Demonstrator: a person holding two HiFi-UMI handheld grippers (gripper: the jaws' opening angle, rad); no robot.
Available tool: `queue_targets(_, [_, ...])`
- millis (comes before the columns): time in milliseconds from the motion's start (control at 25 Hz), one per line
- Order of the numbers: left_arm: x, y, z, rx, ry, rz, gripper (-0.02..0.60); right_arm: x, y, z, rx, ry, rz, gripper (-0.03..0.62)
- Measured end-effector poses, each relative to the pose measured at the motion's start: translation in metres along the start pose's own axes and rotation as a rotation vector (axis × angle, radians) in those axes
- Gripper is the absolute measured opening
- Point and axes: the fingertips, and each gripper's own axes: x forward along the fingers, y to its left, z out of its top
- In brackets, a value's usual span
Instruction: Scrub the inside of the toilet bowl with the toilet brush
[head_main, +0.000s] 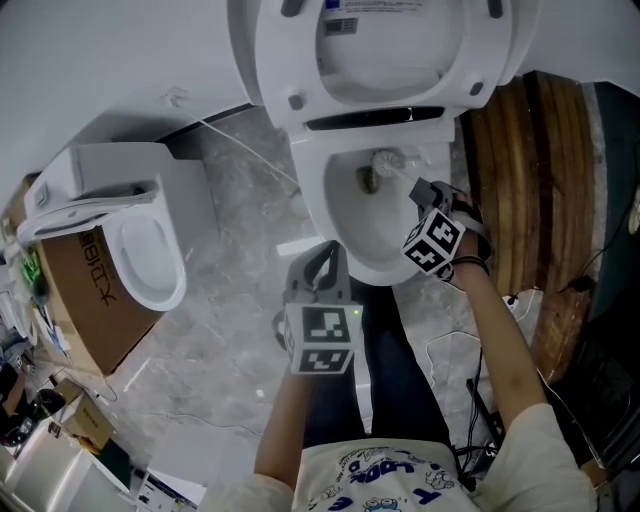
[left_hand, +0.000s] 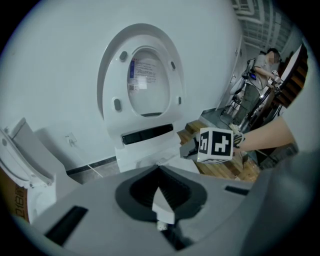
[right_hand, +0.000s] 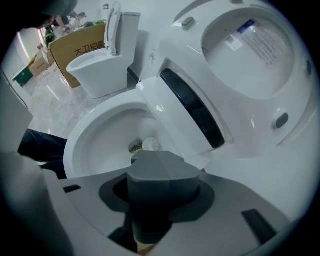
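Scrubbing looks barely begun: right gripper clamps toilet brush, head by drain of toilet bowl; left gripper closed, empty

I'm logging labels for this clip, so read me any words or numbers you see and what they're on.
"大卫" plus unclear characters: cardboard box.
Sticker under the raised toilet lid: print too small to read.
Marker cubes: patterns only, no words.
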Motion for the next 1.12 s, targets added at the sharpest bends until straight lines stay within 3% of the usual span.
queue_targets(280, [0.001,-0.001,0.0,-0.002,-0.004,-0.001,0.002,-0.003,0.005,0.001,-0.018,-0.045,-0.05,0.176])
queue_targets(680, [-0.001,-0.003,-0.004,-0.009,0.005,-0.001,0.002,0.001,0.034,-0.053,0.019,0.073,-0.018,0.176])
queue_targets(960, [-0.005,0.001,-0.005,-0.008,-0.004,0.005,0.002,-0.008,0.083,-0.066,0.087,0.12,0.033,0.173])
queue_targets(1120, [-0.006,0.002,-0.006,-0.017,-0.005,0.006,0.003,-0.012,0.107,-0.064,0.214,0.15,0.1,0.172])
